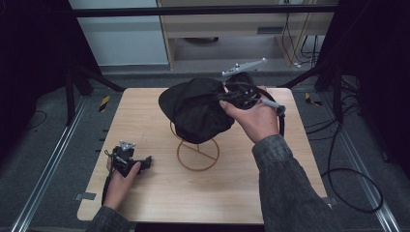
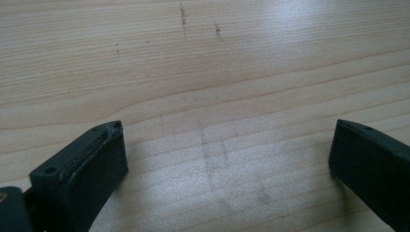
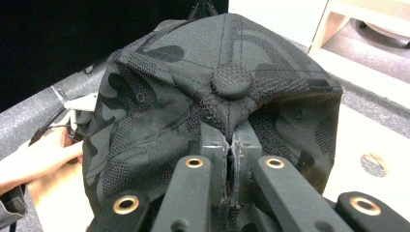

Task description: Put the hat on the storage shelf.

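**Black cap pinched over wire stand**

Pale wood counter (image 1: pixel 159 193) carries the left gripper (image 1: pixel 126 159) near its left front edge, resting under the person's left hand (image 1: pixel 121 181), jaws spread wide over bare wood. At centre, a wire stand (image 1: pixel 197 153) rises under a black camouflage cap (image 1: pixel 196 108). On the right, the right gripper (image 3: pixel 229 159) has its jaws pressed together on the cap's fabric below the crown button (image 3: pixel 231 81).

Overhead view shares the table (image 1: pixel 145 121) with both close tongs views.
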Available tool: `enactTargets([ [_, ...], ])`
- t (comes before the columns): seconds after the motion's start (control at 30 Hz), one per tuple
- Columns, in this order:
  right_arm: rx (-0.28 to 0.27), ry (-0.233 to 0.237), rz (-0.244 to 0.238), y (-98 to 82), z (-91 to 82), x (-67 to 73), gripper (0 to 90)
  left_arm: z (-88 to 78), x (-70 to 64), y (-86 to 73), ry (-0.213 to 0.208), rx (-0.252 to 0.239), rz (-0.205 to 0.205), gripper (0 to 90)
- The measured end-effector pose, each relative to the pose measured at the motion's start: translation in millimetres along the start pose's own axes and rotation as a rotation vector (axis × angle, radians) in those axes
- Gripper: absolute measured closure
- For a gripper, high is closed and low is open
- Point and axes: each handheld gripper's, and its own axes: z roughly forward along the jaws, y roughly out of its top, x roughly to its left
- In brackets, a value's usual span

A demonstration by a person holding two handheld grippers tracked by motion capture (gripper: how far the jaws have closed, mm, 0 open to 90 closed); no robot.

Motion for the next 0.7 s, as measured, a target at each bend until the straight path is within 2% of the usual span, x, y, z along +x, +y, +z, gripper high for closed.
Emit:
enactTargets([
  [0.3, 0.032, 0.015, -0.005, -9.3, 5.9, -2.7, 86.9, 0.0, 0.0, 0.0, 0.0, 0.0, 0.0, 0.0],
  [0.7, 0.06, 0.03, -0.012, -15.1, 17.7, 0.9, 86.9, 0.0, 0.0, 0.0, 0.0, 0.0, 0.0, 0.0],
])
